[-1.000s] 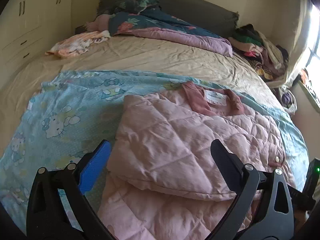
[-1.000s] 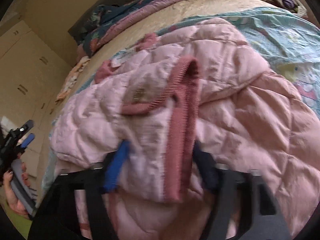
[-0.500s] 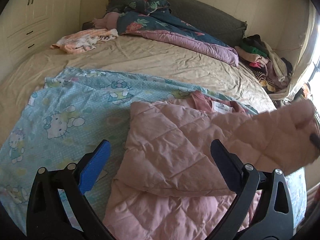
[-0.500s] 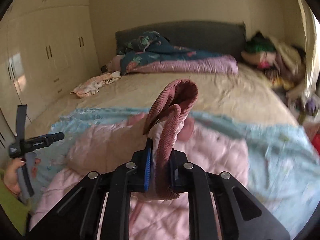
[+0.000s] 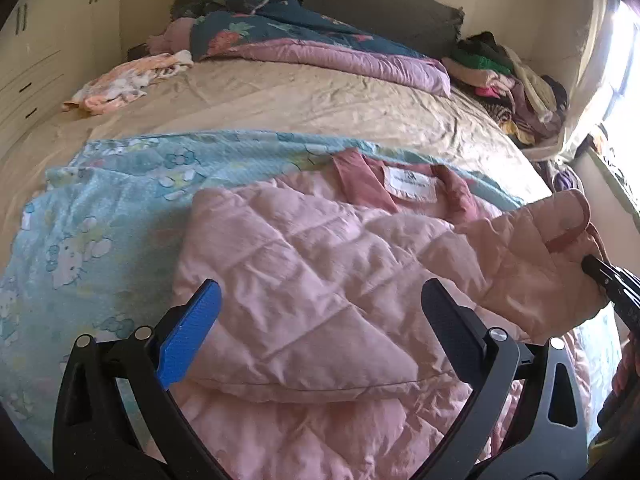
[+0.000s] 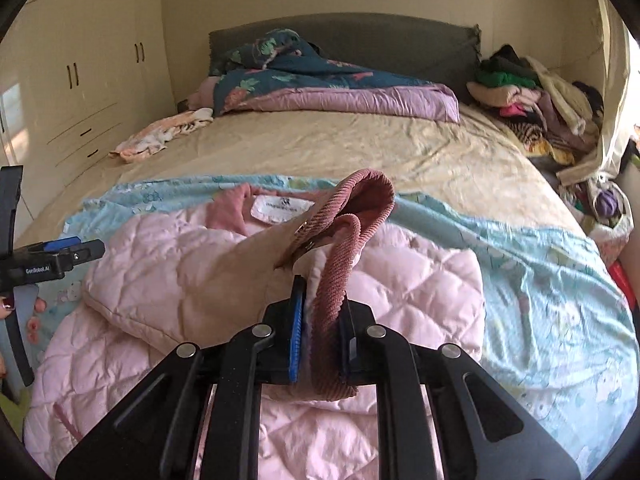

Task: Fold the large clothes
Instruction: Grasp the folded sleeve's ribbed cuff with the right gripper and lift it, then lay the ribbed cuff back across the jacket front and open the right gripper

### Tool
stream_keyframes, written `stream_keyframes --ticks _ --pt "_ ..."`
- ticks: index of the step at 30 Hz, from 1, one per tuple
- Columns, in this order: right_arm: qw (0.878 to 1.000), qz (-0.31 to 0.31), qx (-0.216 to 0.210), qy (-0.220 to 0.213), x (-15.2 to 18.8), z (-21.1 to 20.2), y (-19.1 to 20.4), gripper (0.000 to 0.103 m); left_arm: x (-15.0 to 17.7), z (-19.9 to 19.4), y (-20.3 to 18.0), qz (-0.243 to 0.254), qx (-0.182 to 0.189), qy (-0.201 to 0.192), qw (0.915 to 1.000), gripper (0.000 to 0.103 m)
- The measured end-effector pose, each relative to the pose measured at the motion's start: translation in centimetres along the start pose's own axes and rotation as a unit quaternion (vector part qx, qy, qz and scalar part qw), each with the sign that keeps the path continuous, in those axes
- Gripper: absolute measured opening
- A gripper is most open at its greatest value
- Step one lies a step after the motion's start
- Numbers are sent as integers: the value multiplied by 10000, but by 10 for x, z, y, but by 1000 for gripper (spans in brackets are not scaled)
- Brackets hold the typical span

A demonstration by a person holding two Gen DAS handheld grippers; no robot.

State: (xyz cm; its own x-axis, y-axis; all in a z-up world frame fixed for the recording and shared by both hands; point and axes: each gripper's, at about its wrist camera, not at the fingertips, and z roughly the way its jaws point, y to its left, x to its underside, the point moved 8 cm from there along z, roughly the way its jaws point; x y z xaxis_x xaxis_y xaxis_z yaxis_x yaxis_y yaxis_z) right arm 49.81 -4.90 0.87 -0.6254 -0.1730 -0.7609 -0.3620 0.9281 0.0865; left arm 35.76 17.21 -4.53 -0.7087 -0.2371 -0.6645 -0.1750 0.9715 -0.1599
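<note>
Jacket [image 5: 304, 280], pink and quilted, lies partly folded at the near end of the bed [image 5: 320, 108], spread over a blue cartoon-print sheet [image 5: 100, 208] that covers the bed's near half. Its collar and white label [image 5: 410, 184] point toward the headboard [image 6: 360, 40]. One sleeve is raised off the jacket at the bed's right edge, its ribbed dusty-pink cuff [image 6: 340, 264] clamped between the closed jaws of the right gripper [image 6: 320, 344]. The left gripper [image 5: 320, 324] hovers above the jacket's near-left part, jaws spread wide and holding nothing. A floral quilt [image 6: 320, 84] is bunched against the headboard, a small garment [image 6: 160, 136] lies near the far-left edge, and a pile of clothes [image 6: 532, 96] fills the far-right corner.
</note>
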Motion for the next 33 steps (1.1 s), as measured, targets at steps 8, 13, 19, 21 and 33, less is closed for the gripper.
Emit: stream_keyframes --ticks 8,13,19,21,33 --pt "9995 222 10 245 17 13 -7 14 15 17 -22 239 138 215 9994 93" --pt "9992 222 50 329 23 16 -9 17 21 30 -28 236 198 393 9988 93" --pt "9986 298 28 428 28 18 -12 23 28 47 -25 263 75 579 9979 93" --pt "9985 321 7 453 29 18 -12 29 30 51 -23 262 45 627 9977 93" --pt "9995 96 174 229 17 5 -10 54 41 77 -9 195 -23 913 9956 95"
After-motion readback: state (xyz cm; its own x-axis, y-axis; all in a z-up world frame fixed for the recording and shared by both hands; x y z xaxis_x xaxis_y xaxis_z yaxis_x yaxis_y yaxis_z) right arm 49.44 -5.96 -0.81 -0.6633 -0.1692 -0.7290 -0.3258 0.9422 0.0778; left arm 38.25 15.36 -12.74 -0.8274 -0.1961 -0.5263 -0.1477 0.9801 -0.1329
